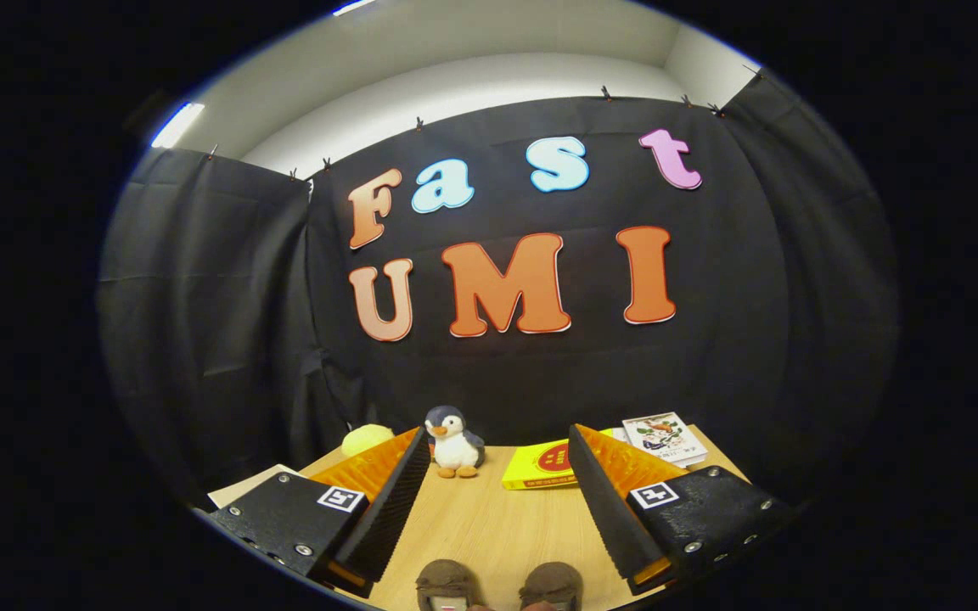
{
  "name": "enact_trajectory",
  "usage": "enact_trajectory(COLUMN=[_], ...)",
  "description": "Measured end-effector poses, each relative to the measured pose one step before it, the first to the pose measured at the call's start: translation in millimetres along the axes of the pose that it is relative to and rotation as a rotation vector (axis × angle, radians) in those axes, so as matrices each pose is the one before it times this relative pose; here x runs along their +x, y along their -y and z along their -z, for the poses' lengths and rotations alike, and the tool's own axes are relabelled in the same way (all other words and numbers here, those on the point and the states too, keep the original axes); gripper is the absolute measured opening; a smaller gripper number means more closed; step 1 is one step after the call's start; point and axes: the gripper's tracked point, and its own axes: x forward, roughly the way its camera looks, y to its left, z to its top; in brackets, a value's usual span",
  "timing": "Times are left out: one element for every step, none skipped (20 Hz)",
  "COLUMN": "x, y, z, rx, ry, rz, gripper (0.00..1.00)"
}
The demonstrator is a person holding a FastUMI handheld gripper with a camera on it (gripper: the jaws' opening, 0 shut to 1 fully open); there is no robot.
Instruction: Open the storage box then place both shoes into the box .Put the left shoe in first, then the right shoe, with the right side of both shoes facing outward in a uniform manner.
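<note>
Two shoes (497,587): brown, side by side on the wooden surface (489,526), between my fingers, nearest me
Fingers (499,458): spread wide, holding nothing
Beyond: toy penguin (453,441), yellow book (542,466), booklet (664,438)
</note>
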Motion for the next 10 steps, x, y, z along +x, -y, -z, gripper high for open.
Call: enact_trajectory(x=[2.43, 2.35, 3.05, 2.79, 4.0, 4.18, 4.07, 4.48, 3.33, 4.68], y=[-6.66, -7.54, -9.54, -9.46, -12.08, -8.79, -9.87, -10.91, -9.96, -8.59], z=[5.5, 5.37, 6.41, 7.94, 8.61, 7.39, 9.17, 11.72, 10.65, 10.28], rx=[0.00441, 0.00608, 0.00888, 0.0108, 0.01024, 0.00785, 0.01006, 0.01682, 0.02046, 0.02445], ry=[-0.01541, -0.01623, -0.01985, -0.02488, -0.02912, -0.02578, -0.0305, -0.03379, -0.03514, -0.03607], rz=[-0.01699, -0.01813, -0.02347, -0.02664, -0.0316, -0.02555, -0.02773, -0.03288, -0.02929, -0.02751], gripper=[0.98, 0.97, 0.97, 0.97, 0.97, 0.97, 0.96, 0.96, 0.96, 0.95])
